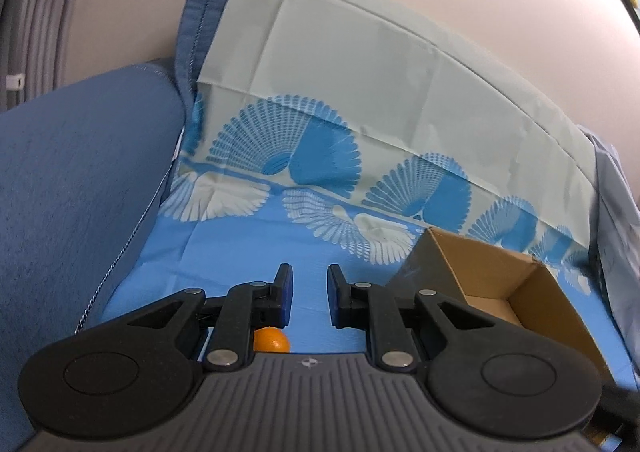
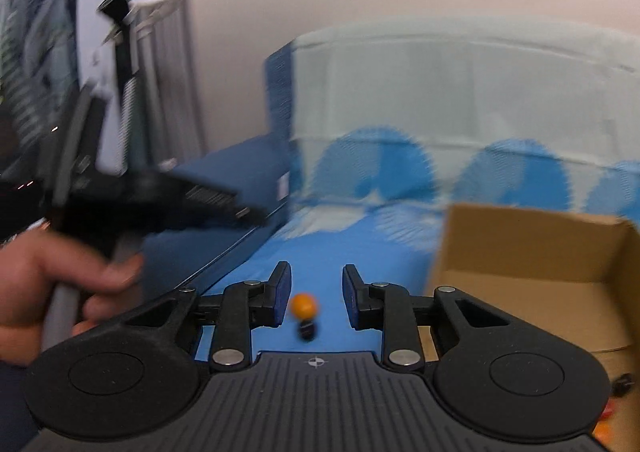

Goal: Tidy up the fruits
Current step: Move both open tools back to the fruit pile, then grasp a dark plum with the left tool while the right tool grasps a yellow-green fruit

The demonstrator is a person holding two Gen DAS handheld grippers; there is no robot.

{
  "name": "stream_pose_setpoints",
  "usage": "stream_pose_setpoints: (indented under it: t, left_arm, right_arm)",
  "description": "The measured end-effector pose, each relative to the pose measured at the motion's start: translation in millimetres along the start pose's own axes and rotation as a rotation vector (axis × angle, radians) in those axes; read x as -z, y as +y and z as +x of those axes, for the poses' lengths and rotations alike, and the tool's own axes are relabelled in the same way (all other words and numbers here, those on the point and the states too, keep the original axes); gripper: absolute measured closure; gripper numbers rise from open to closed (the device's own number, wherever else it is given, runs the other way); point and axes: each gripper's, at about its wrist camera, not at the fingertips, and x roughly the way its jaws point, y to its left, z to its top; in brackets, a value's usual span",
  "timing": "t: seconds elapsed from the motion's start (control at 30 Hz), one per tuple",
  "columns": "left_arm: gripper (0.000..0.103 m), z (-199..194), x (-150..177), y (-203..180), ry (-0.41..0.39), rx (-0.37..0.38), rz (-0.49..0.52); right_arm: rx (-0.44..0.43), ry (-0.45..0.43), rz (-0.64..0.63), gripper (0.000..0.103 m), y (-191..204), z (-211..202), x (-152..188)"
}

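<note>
Looking out along the left gripper (image 1: 310, 292) over the blue fan-patterned cloth (image 1: 240, 252); keeping it clenched down to a narrow slit, gripping nothing; spotting the orange (image 1: 272, 340) low in the left wrist view, lying on the cloth just under the left finger's linkage, half hidden by it; passing the open cardboard box (image 1: 492, 272) off to the right, standing on the cloth with bare brown walls showing; catching the dark blue sofa arm (image 1: 80, 171) on the left and the pale part of the cloth draped up the backrest.

Switching to the right gripper (image 2: 316, 292); holding its fingers slightly apart, released, pinching nothing; framing the orange between the two fingers but seeing it resting beyond them on the cloth, touching neither pad; noticing a small dark blob (image 2: 306, 330) just in front of the fruit, too blurred to identify; seeing the box again at the right edge, near the orange but apart from it; glimpsing the person's left hand (image 2: 52, 280) at the left, wrapped round the other tool's handle, smeared by blur.
</note>
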Motion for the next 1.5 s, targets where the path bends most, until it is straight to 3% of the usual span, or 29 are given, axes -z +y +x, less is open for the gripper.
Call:
stream_pose_setpoints:
  t: [0.13,0.3,0.43,0.87,0.9,0.93,1.07,1.13,1.3,1.5]
  left_arm:
    - [0.083,6,-2,8,0.007,-0.025,-0.038]
    - [0.083,10,-3,22,0.016,-0.056,-0.093]
    - [0.083,14,-4,27,0.028,-0.074,-0.116]
    - [0.082,29,-2,29,0.090,-0.101,-0.114]
    - [0.082,33,-1,29,0.106,-0.093,-0.112]
    - [0.082,38,1,28,0.131,-0.079,-0.109]
    - [0.081,71,16,26,0.317,0.005,-0.127]
    - [0.081,88,25,18,0.394,-0.014,-0.083]
    - [0.080,109,38,4,0.452,-0.067,0.040]
    - [0.073,121,41,10,0.474,-0.082,0.044]
  right_arm:
    - [-0.042,0.069,-0.002,0.073,17,26,9]
    - [-0.034,0.146,-0.073,0.072,33,51,18]
    - [0.013,0.216,-0.088,0.066,37,70,25]
    - [0.120,0.440,-0.034,0.064,38,133,65]
    - [0.126,0.455,-0.026,0.067,37,136,66]
    - [0.127,0.468,-0.018,0.077,37,138,68]
    - [0.128,0.473,-0.017,0.077,37,140,69]
    - [0.148,0.468,-0.002,0.077,36,137,67]
    - [0.161,0.495,0.029,0.077,30,138,64]
    - [0.160,0.525,0.038,0.076,28,142,64]
